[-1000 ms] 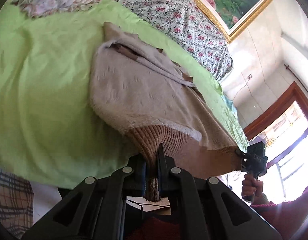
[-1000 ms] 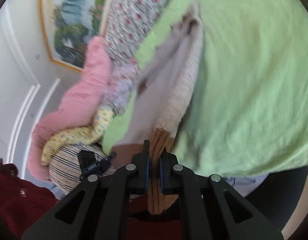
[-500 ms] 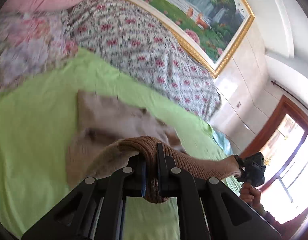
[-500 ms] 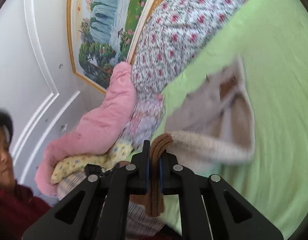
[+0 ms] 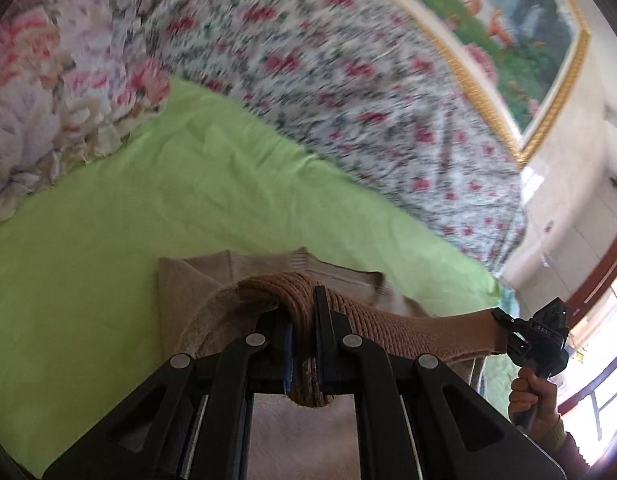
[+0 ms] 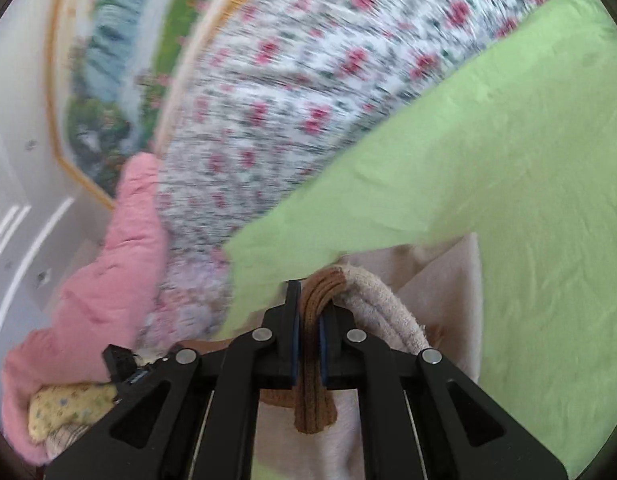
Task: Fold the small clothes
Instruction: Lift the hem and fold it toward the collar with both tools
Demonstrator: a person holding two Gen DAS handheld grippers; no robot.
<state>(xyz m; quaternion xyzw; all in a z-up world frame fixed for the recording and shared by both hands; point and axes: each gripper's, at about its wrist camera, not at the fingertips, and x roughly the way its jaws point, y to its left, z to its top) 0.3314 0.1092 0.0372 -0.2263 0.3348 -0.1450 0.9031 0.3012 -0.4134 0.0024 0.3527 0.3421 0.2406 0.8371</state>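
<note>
Green bedsheet (image 5: 108, 240), floral quilt (image 5: 348, 80), gold-framed landscape painting (image 5: 508, 40), bright window (image 5: 604, 392)

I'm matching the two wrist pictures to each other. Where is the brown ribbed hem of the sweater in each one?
Left wrist: brown ribbed hem low centre, pinched in the left gripper, stretching right to the right gripper.
Right wrist: hem low centre, pinched in that gripper.
Shared landmark: green sheet.

Sweater (image 5: 408, 332): fuzzy beige knit, ribbed brown hem; sheet (image 5: 148, 216): smooth matt green cloth; gripper fingers (image 6: 292, 320): matt black plastic
</note>
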